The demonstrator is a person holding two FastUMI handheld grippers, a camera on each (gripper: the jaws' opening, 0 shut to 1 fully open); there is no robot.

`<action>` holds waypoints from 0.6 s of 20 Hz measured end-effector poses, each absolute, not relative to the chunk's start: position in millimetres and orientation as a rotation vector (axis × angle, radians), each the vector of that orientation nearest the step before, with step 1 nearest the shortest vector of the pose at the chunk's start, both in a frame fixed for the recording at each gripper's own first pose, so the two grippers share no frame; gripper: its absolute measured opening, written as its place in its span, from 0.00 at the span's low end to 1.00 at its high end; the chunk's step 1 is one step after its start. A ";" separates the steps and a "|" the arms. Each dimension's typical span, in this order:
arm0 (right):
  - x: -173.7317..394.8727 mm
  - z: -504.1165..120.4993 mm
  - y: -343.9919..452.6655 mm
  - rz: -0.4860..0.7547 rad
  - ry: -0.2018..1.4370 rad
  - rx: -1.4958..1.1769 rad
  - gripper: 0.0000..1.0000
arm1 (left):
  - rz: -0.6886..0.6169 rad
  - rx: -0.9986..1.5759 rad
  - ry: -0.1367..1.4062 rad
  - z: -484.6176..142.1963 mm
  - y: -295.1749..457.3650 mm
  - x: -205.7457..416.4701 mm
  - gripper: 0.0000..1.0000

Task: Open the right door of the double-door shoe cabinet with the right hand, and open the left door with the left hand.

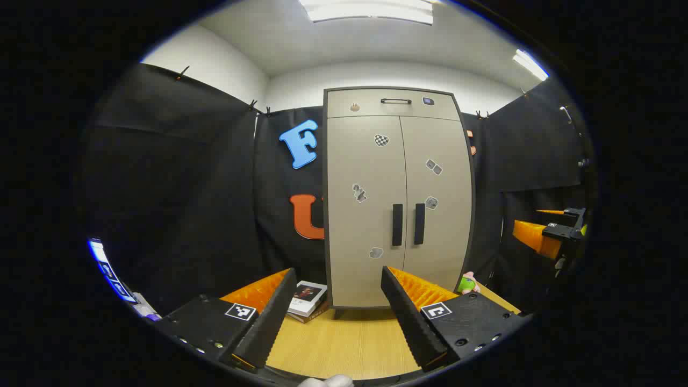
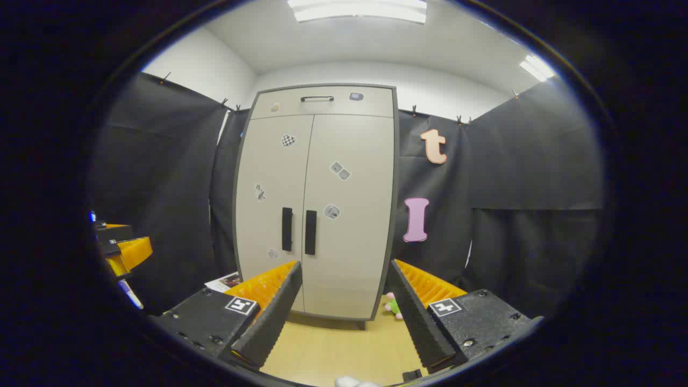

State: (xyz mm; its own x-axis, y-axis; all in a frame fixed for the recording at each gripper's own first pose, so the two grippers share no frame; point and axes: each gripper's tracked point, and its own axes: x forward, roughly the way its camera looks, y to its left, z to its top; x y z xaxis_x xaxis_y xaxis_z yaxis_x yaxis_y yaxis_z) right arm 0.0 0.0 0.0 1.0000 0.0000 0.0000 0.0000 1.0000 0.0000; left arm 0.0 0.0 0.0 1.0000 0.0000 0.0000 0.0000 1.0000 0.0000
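Two items flank shoe cabinet (image 1: 398, 204): book (image 1: 306, 298), green toy (image 1: 466, 283)

- Wooden tabletop (image 1: 344, 344) bare at 12 o'clock, up to shoe cabinet (image 1: 398, 199).
- Books (image 1: 307, 300) at 11 o'clock, beside cabinet's left foot.
- Soft toy (image 2: 392, 305) at 1 o'clock, beside right foot.

Left gripper (image 1: 338, 312) level, facing forward, jaws spread wide, nothing between the fingers (image 1: 266, 317). Right gripper (image 2: 344, 317) same pose, jaws wide apart, empty. Each gripper shows at the edge of the other's view, right gripper orange and black at far right of the left gripper view, both at similar height.
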 end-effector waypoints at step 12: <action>-1.3 3.9 -2.4 -0.005 -0.008 -0.003 1.00 | -0.003 0.004 -0.004 1.6 -2.3 2.1 0.95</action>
State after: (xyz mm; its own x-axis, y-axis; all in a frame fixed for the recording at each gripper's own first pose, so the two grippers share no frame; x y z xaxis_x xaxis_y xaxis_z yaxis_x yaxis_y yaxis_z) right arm -1.3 -2.4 3.9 1.0000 -0.0048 0.0077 0.0049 1.0000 -0.0031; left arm 2.1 -2.3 1.6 1.0000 -0.0033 0.0035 0.0033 1.0000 0.0041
